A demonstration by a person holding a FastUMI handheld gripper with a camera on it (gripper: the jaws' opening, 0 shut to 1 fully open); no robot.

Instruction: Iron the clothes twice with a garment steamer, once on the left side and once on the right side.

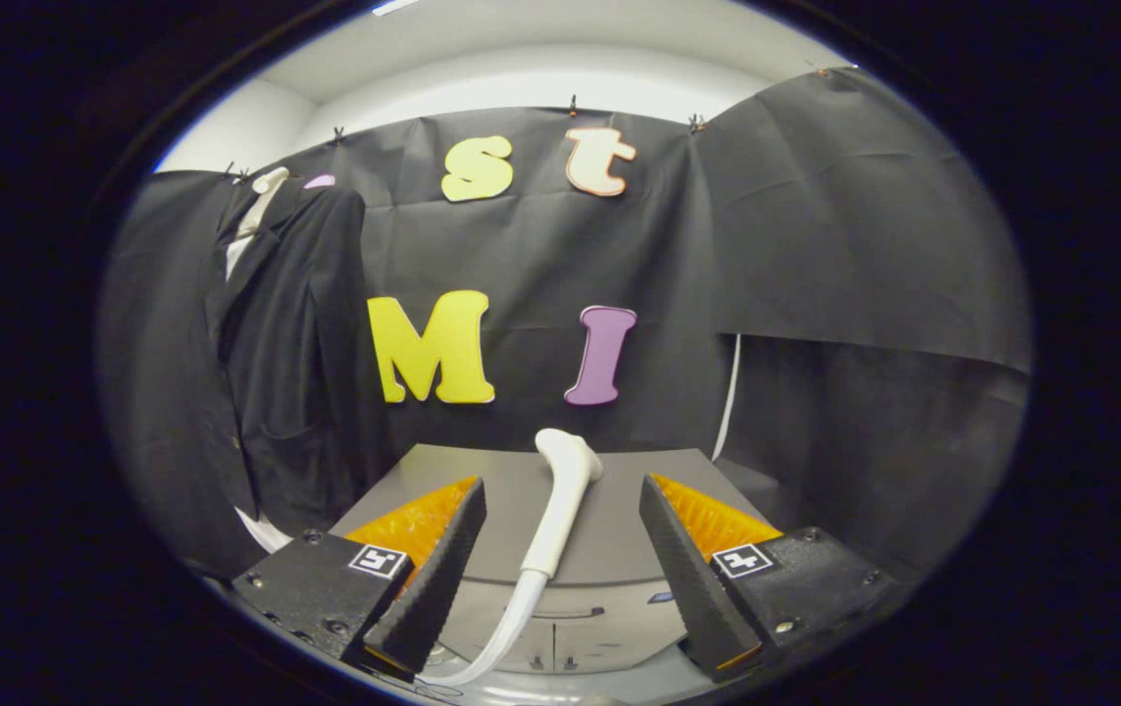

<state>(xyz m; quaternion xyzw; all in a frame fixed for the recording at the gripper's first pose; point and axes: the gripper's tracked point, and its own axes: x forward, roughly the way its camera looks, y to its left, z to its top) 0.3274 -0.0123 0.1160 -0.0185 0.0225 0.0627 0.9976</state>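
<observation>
A dark suit jacket hung from a pale hanger against the black cloth wall of the booth, off to the left of the fingers and well beyond them, with a strip of white showing at its collar. Nothing about the cloth, as far as could be told, indicated that either the left or the right pass had been made, and by all appearances the whole job lay ahead: picking up the tool, one stroke down each side of the garment. In front of the wall stood a grey table, its flat top bare apart from the white garment steamer head, which lay on the surface with its rounded nozzle end pointing away toward the wall and its pale hose curling down over the near edge of the table, past what looked like a drawer front below. The gripper was held spread wide, its two fingers apart on either side of the steamer's handle without touching it, the handle lying in the gap between them and just ahead. No grasp had been made; closing on the handle looked to be the first step remaining.
</observation>
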